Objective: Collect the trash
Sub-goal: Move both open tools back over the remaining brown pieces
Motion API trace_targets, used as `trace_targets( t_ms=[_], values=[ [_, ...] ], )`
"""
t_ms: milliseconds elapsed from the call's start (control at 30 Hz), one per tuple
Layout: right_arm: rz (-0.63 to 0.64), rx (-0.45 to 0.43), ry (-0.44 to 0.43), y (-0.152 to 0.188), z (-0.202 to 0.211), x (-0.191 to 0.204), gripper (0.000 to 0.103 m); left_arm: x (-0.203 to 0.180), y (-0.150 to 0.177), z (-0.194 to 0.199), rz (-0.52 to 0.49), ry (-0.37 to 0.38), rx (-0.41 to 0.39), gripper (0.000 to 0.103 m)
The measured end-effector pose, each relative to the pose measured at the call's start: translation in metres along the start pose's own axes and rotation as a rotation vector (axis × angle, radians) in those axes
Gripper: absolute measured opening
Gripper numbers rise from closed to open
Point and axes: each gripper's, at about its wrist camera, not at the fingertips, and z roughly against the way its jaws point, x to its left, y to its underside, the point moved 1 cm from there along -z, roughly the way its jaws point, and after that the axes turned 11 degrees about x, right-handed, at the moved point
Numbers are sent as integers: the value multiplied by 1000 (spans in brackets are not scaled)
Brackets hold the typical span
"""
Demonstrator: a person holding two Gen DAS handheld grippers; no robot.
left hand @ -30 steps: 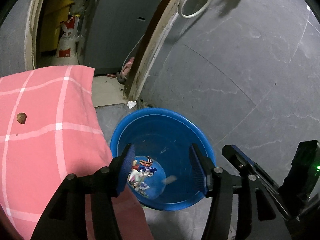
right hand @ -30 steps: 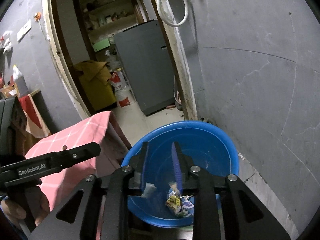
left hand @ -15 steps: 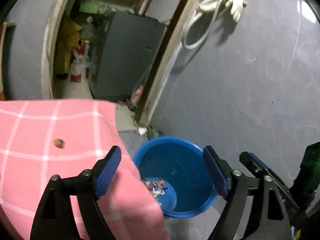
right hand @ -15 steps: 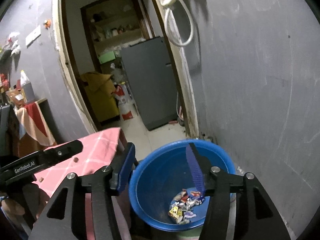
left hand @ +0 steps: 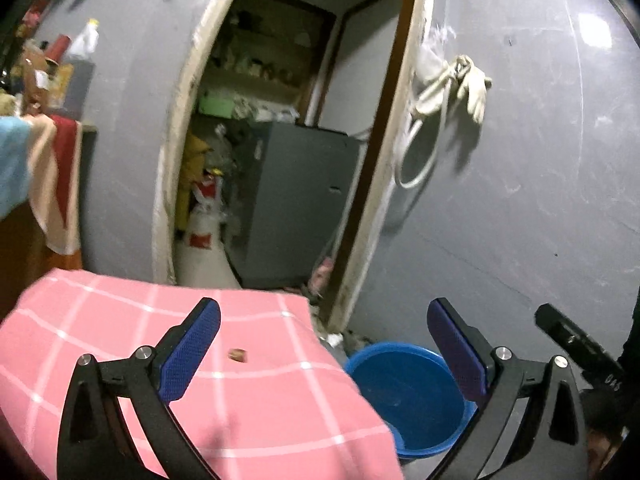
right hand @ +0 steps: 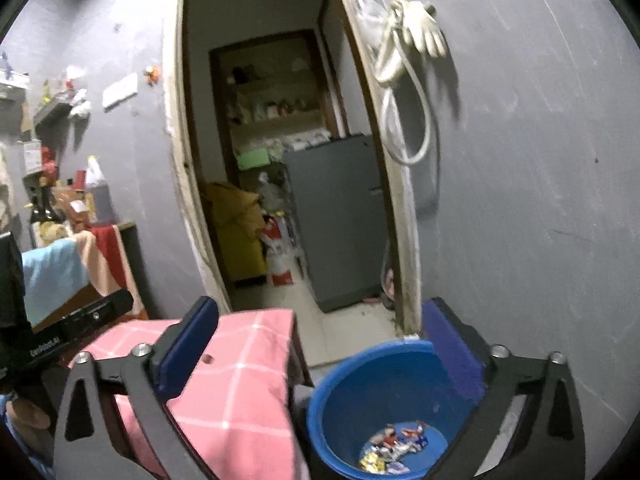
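A blue bucket point(left hand: 400, 396) stands on the floor beside the pink checked cloth point(left hand: 120, 344), below and ahead of both grippers. Colourful wrappers point(right hand: 396, 444) lie on the bottom of the bucket point(right hand: 352, 396). A small brown scrap point(left hand: 237, 355) rests on the cloth, also seen from the right wrist as the scrap point(right hand: 207, 358). My left gripper point(left hand: 323, 312) hovers above the cloth's corner, its jaws opening wide with nothing between them. My right gripper point(right hand: 320, 308) hangs over the bucket's near side, jaws likewise opening and empty.
An open doorway point(right hand: 280, 160) leads to a back room with a grey cabinet point(left hand: 296, 200) and yellow bags. A white hose and glove point(left hand: 444, 88) hang on the grey wall. A cluttered shelf point(right hand: 76, 196) with draped cloths stands at the left.
Both grippers rose and tipped up from over the bucket, which dropped lower in both views. Both pairs of jaws spread wide. The pale scrap by the right jaws is gone from between them.
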Motion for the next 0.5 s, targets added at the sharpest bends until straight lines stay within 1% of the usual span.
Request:
trace_targets(
  t_ms=[233,500],
  values=[
    [54,-82,-44,-4,12,33,103,21,6,40,-30,-101,-81,101],
    [73,-140,-104,-4,13,64,103,41,15,68,-69,-196,-135,101]
  ],
)
